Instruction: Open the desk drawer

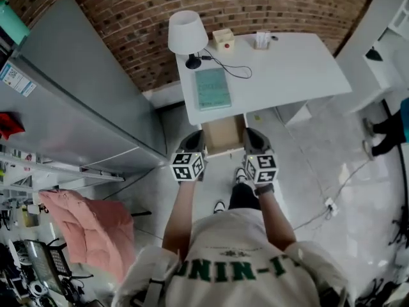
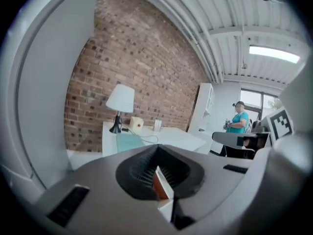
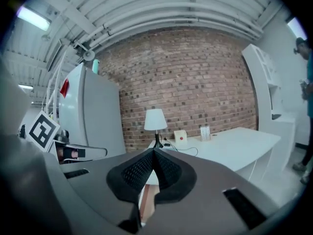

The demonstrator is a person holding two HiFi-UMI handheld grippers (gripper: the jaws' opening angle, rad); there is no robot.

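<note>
While drawer stands open, showing wood floor | left gripper clenched | right gripper clenched

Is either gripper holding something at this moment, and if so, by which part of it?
Nothing is held. The left gripper and the right gripper both have their jaws closed together, with nothing between them.

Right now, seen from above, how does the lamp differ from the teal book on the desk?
The lamp stands upright; the teal book lies flat. The lamp has a white shade on a dark base; the book is teal. The lamp sits at the back by the brick wall; the book lies nearer the front edge, just behind the open drawer. Both rest on the white desk, at the same end.
</note>
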